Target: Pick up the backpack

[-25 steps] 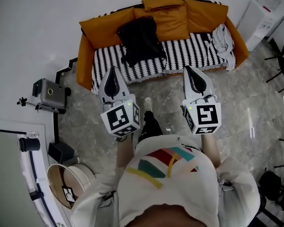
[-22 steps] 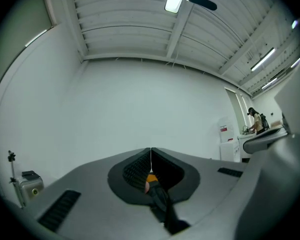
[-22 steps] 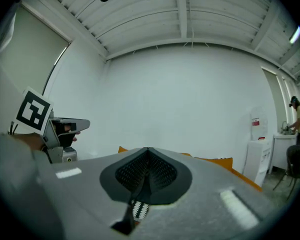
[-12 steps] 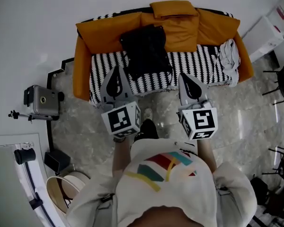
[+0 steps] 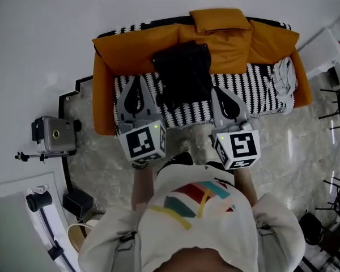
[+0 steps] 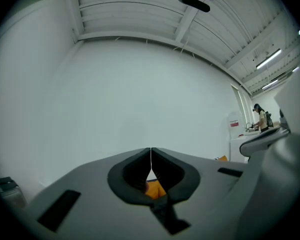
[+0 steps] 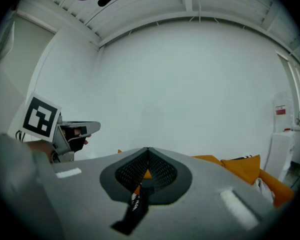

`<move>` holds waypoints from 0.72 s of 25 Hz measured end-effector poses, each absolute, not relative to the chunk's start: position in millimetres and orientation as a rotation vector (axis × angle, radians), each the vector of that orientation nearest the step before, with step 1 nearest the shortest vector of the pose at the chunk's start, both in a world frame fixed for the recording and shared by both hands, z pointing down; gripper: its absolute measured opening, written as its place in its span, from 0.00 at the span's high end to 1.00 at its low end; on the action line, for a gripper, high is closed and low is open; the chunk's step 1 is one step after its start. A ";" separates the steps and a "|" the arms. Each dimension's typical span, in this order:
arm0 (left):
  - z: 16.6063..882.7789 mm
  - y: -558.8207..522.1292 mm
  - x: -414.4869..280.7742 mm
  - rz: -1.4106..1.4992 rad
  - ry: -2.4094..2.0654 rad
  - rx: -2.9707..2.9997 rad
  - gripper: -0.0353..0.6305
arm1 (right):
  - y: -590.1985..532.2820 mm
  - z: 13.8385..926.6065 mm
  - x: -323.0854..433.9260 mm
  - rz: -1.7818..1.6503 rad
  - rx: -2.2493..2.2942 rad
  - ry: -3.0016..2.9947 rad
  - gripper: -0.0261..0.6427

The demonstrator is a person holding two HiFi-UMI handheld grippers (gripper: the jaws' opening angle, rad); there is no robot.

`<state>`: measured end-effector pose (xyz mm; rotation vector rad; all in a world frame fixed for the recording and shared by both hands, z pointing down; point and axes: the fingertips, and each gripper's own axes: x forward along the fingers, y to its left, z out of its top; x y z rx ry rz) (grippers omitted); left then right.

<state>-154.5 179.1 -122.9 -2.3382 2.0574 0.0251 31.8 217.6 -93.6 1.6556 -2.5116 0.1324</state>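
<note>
Black fabric backpack (image 5: 183,75) lies untouched on the orange sofa (image 5: 130,47), upper centre; left gripper (image 5: 135,93) and right gripper (image 5: 225,102) closed, empty, short of it.

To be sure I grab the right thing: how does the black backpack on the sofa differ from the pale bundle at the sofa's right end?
The backpack is black, while the cloth bundle is pale grey-white. The backpack is clearly the larger of the two. The backpack sits near the middle of the seat, and the cloth bundle lies by the right armrest. Both rest on the striped seat of the orange sofa.
</note>
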 end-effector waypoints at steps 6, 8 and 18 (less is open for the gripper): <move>-111.8 148.1 -130.3 0.001 2.015 -2.421 0.92 | 194.1 -101.4 45.6 0.151 1.725 -2.498 0.96; -111.1 145.5 -119.4 -0.014 1.983 -2.442 0.92 | 188.4 -100.9 52.6 0.165 1.743 -2.484 0.96; -131.7 131.8 -97.7 0.005 1.989 -2.387 0.92 | 155.5 -104.5 56.0 0.108 1.646 -2.545 0.96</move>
